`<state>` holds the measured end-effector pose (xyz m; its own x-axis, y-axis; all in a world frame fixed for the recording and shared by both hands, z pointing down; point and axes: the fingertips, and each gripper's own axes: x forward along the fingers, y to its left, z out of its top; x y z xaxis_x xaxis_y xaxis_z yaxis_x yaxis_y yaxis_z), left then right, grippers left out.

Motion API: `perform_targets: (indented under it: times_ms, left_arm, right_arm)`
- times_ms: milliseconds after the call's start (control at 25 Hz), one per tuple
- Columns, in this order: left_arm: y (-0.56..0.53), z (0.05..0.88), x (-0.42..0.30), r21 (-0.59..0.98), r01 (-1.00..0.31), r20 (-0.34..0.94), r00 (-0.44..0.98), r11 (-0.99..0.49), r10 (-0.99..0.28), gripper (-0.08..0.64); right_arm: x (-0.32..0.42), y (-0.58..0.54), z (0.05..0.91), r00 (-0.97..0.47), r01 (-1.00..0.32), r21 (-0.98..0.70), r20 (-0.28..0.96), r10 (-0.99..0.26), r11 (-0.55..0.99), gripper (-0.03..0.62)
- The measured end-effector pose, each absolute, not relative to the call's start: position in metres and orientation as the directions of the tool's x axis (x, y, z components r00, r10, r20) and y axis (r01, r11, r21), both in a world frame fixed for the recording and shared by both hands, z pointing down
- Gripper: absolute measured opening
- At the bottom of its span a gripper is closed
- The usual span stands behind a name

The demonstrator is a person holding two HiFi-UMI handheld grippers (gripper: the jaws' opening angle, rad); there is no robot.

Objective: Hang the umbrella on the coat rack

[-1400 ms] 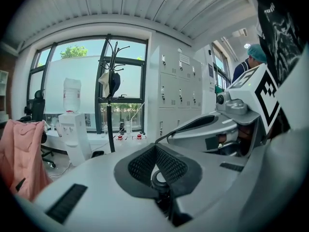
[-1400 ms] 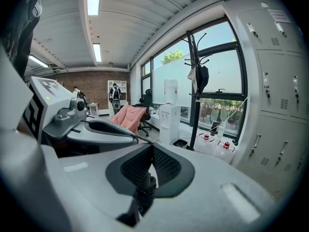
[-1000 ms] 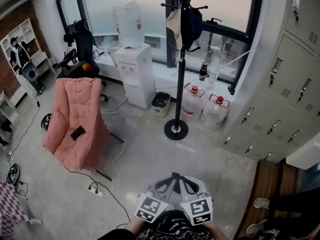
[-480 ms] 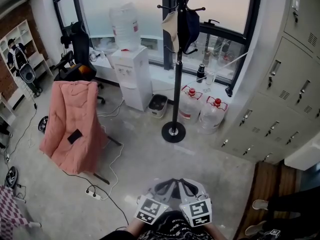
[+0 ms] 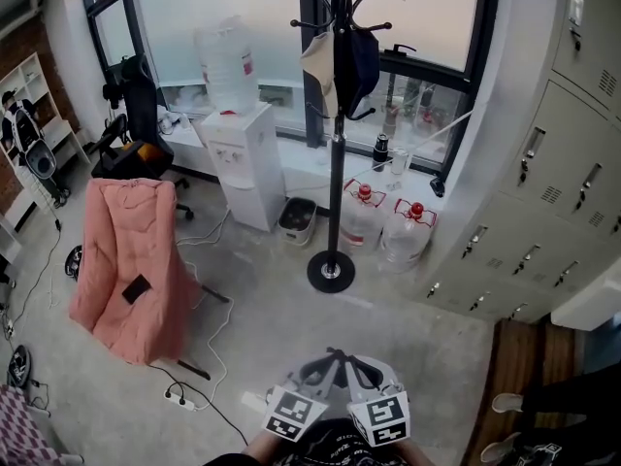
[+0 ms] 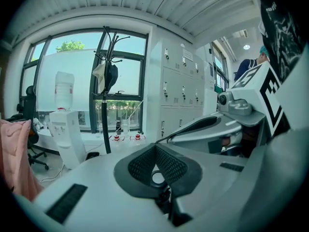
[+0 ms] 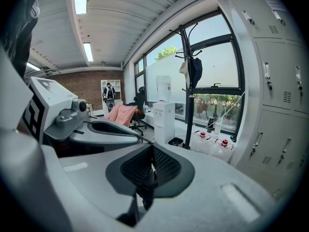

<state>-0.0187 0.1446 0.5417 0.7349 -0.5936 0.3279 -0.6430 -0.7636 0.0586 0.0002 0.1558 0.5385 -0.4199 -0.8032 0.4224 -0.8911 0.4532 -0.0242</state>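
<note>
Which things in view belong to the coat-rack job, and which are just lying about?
Job: coat rack; left gripper and right gripper, both shut.
Lying about: water dispenser, pink-draped chair, water jugs, lockers.

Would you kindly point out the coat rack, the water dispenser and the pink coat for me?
coat rack (image 5: 336, 187): head view, on its pole.
water dispenser (image 5: 241, 168): head view, on its white front.
pink coat (image 5: 126, 231): head view, on its middle.
</note>
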Motion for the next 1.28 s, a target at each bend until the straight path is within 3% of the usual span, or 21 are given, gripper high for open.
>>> perform_targets:
  times_ms: [520, 1280]
  left_arm:
    - [0.055, 0.526, -0.021, 0.059, -0.588, 0.318, 0.777, -0.807, -0.543, 0.009]
    - [-0.050, 0.519, -0.030, 0.059, -0.479, 0.286, 0.849, -0.876, -0.445, 0.009]
  right_arm:
    - [-0.005, 0.069, 0.527, -0.394, -0.909, -0.053, 0.425, -0.815, 0.413, 0.005]
    - [-0.022, -0.039, 0.522, -0.297, -0.939, 0.037, 0.413, -0.861, 0.341, 0.005]
